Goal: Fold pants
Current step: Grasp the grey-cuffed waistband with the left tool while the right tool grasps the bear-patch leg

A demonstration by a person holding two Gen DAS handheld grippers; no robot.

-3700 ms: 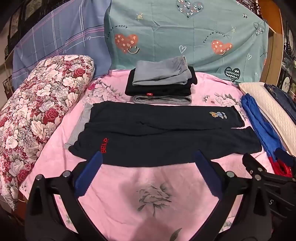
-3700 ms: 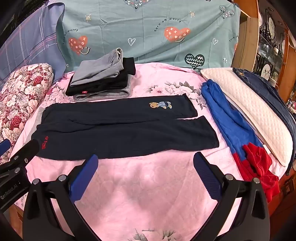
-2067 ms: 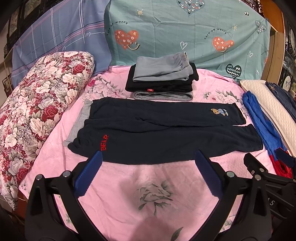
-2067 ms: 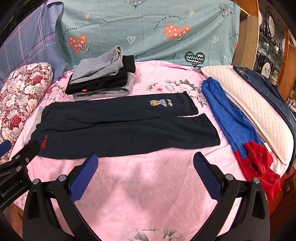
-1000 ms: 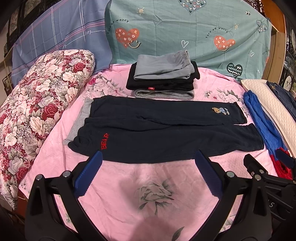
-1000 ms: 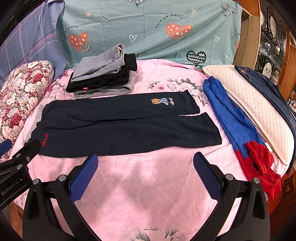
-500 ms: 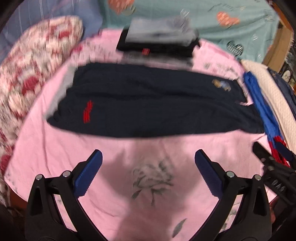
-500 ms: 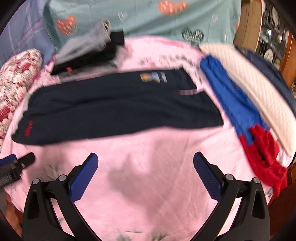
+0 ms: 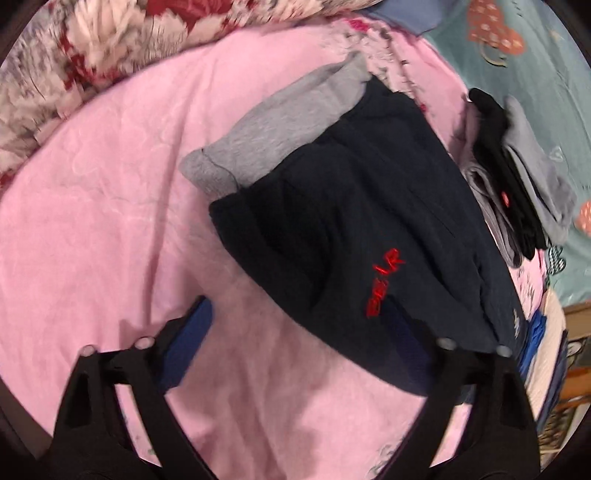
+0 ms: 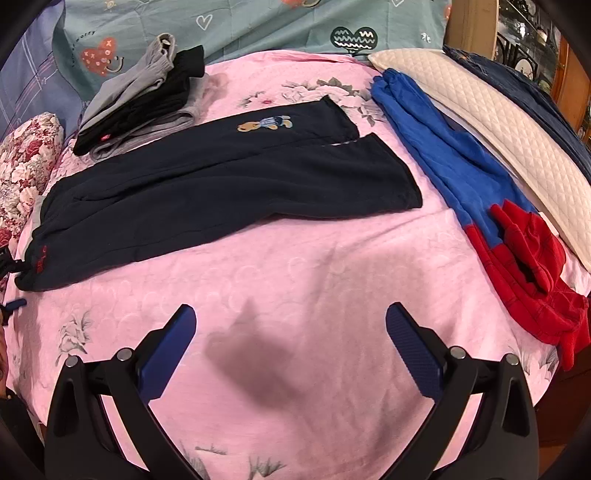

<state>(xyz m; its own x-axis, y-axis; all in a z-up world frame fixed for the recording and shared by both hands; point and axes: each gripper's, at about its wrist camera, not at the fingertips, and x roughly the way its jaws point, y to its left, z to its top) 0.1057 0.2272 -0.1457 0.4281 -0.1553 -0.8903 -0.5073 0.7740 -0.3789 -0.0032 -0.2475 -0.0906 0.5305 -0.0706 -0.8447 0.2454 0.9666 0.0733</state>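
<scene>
At the far left of the bed, beside the floral bolster (image 9: pixel 74 62), we now find the left gripper (image 9: pixel 299 332) lowered and swung toward the waist end of the dark navy pants (image 10: pixel 221 177); a second ago it hung back with the whole garment in view. Its fingers are spread wide, holding nothing, one blue pad on the pink bedspread (image 9: pixel 92 184) and the other at the near edge of the waist, just beside the red lettering (image 9: pixel 382 288). We judge this to be the approach to a first grasp: no fold has begun.

Moving rightward, we see the pants lying flat across the middle of the bedspread, waist to the left, cuffs to the right. The two legs lie side by side, the far one bearing a small bear patch (image 10: pixel 264 123). A grey lining (image 9: pixel 280 125) shows at the waistband. The cloth looks soft and thick, with few creases.

Behind the pants, we note a stack of folded garments (image 10: pixel 147 99) against the teal heart-print sheet (image 10: pixel 258 26).

Further right, the right gripper (image 10: pixel 291 339) has also tipped downward, yet hovers over bare bedspread, well apart from the cuffs, its fingers likewise parted and empty.

At the right edge lie blue-and-red pants (image 10: pixel 480 206) and a cream quilted pillow (image 10: pixel 498 122)
</scene>
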